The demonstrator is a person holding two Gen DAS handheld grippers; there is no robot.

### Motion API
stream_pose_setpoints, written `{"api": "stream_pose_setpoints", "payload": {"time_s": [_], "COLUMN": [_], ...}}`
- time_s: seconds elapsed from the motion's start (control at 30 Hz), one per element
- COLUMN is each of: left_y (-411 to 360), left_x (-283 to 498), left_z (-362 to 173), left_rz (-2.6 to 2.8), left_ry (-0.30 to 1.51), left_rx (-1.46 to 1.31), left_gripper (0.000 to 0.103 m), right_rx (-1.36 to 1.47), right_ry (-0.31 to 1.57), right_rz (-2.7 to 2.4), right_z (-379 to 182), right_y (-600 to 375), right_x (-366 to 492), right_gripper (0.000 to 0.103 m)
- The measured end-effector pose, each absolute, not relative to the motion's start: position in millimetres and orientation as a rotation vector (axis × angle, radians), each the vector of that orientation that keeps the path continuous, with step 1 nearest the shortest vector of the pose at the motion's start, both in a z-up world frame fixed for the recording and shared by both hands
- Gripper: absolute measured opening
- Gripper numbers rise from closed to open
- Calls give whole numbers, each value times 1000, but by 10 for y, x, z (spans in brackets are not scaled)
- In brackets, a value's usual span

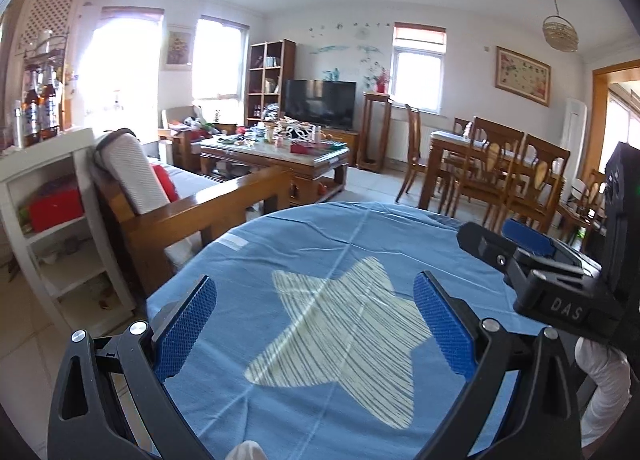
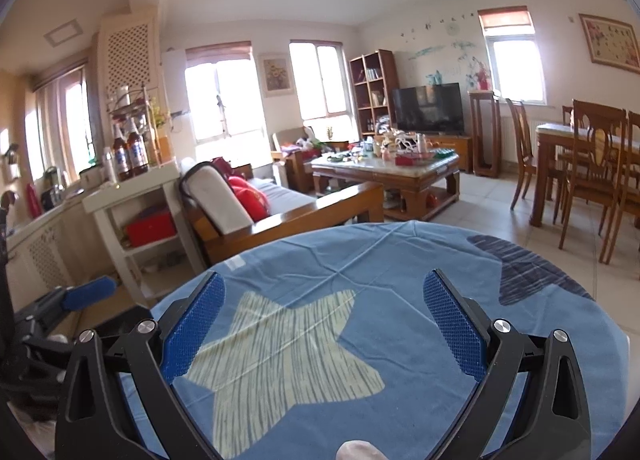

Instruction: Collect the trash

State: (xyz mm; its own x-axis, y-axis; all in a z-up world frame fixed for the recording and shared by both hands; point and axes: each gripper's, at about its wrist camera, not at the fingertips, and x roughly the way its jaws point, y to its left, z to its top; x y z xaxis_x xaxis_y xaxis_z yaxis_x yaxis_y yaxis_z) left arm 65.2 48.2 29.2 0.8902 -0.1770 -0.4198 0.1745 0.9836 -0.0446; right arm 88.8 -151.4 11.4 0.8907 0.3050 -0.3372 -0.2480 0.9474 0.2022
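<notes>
No trash can be made out for certain on the blue tablecloth that fills the near part of both views; the only loose clutter in sight lies far off on the wooden coffee table, too small to tell what any piece is. The cloth carries a pale striped star under the grippers and a dark navy star toward its right edge.

The left gripper hangs just above the pale star with its blue-padded jaws spread wide and nothing between them. The right gripper sits likewise over the same star, jaws wide apart and empty; in the left wrist view it shows at the right edge, with a white-gloved hand below it.

Beyond the cloth stands a wooden sofa with red cushions, beside a white shelf unit holding a red box and topped by brown bottles. Farther back are a television, a bookshelf, and, at right, a dining table with wooden chairs.
</notes>
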Motion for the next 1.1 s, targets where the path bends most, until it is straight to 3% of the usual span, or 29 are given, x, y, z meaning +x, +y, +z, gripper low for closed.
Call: {"api": "stream_pose_setpoints", "payload": {"time_s": [1.1], "left_y": [400], "left_x": [714], "left_z": [282], "left_rz": [-46], "left_ry": [366], "left_rx": [1], "left_gripper": [98], "right_rx": [216], "right_ry": [264], "right_rz": [248], "right_z": [139], "right_y": [-1705], "right_x": [695], "right_gripper": [98]}}
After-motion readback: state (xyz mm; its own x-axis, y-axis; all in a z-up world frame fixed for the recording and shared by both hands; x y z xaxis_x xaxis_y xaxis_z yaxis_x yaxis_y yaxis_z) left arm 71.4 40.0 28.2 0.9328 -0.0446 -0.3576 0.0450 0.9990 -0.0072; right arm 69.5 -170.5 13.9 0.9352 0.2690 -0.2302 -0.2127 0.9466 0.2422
